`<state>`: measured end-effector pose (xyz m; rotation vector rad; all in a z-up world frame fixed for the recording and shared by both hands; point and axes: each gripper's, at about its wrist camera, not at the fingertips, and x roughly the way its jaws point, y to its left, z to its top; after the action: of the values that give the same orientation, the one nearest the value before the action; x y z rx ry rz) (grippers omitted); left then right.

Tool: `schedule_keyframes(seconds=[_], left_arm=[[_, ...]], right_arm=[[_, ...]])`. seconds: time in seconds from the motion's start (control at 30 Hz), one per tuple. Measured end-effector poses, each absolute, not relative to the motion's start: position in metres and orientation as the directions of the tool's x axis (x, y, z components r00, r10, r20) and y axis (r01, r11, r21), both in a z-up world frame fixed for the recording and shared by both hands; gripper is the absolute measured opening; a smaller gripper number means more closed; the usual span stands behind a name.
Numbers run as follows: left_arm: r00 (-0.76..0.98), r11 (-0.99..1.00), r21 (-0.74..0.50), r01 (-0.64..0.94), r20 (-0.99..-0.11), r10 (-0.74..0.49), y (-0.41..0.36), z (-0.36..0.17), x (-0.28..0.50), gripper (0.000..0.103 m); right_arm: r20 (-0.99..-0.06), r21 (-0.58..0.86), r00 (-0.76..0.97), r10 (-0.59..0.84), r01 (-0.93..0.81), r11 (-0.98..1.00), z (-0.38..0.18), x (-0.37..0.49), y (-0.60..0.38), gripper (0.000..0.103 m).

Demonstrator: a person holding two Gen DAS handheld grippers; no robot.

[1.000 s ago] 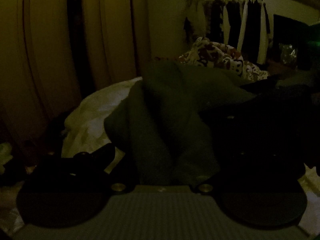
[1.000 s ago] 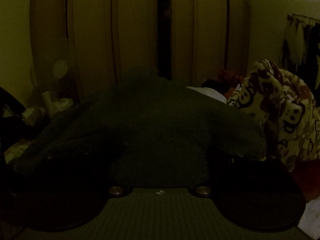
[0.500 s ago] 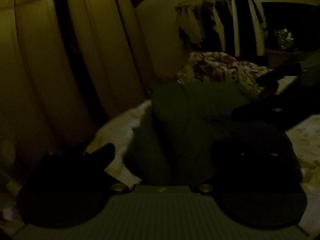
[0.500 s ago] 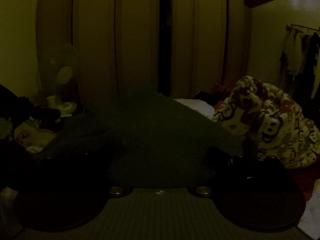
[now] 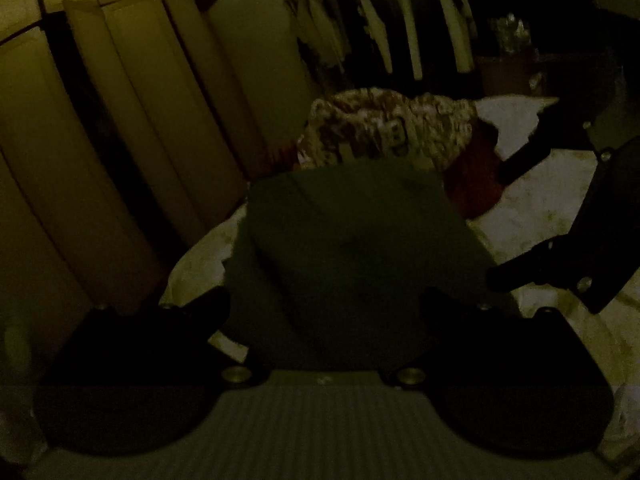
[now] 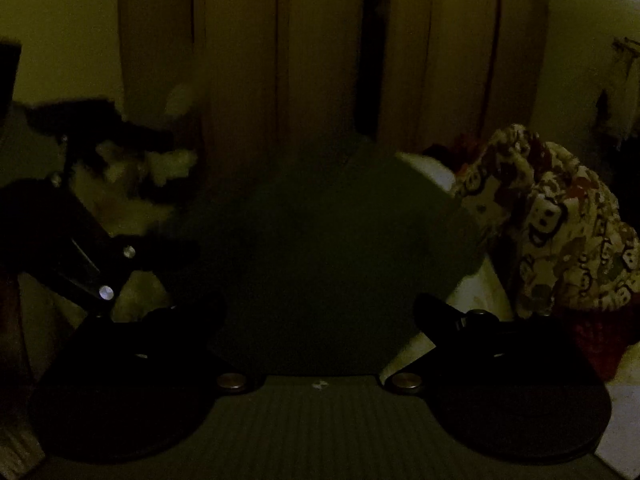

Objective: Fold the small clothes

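The left gripper (image 5: 324,308) was seen with its two dark fingers set wide apart, and nothing was pinched between the tips. The dark green garment (image 5: 352,248) was found lying in the gap between them, spread over the pale bedsheet (image 5: 532,208); whether the fingers touched the cloth could not be told in the dim light. In the same view the right gripper (image 5: 516,220) was shown at the right edge, its two fingers spread wide, one raised over the sheet and the other lowered close beside the garment's right edge. No cloth was seen held between them.

From the right wrist view the right gripper (image 6: 320,312) was again seen spread wide, with the dark green garment (image 6: 328,240) lying flat in a broad mound ahead of it and between its fingers. The left gripper (image 6: 132,192) was visible at the left, blurred, near the garment's left side.

Beyond the garment a patterned blanket (image 5: 392,128) printed with cartoon faces was heaped on the bed, with something red (image 5: 472,184) tucked beside it. Tall wardrobe doors (image 6: 320,60) were seen behind the bed, and hanging clothes (image 5: 380,40) were lined along the far wall.
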<state>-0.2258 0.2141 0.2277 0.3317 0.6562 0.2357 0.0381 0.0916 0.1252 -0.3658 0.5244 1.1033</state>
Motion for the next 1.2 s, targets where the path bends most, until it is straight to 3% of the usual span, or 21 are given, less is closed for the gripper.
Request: schedule_keyframes(seconds=[0.2,0.5,0.73,1.2], left_arm=[[0.76,0.9,0.426,-0.086,-0.556,0.336,0.201,0.222,-0.223,0.103],[0.761,0.81,0.577,-0.104,-0.479,0.438,0.189,0.215,-0.221,0.103],[0.756,0.833,0.551,-0.045,-0.527,0.389,0.191,0.21,-0.22,0.103],[0.792,0.842,0.538,-0.038,-0.498,0.353,0.189,0.214,-0.227,0.103]], right_arm=[[-0.589,0.001,0.315,0.744,-0.92,0.391,0.118,0.04,0.086,0.103],[-0.588,-0.053,0.303,0.75,-0.94,0.338,0.124,0.026,0.092,0.103],[-0.601,-0.092,0.293,0.743,-0.95,0.3,0.124,0.02,0.096,0.103],[-0.613,-0.142,0.3,0.731,-0.952,0.271,0.124,0.017,0.099,0.103]])
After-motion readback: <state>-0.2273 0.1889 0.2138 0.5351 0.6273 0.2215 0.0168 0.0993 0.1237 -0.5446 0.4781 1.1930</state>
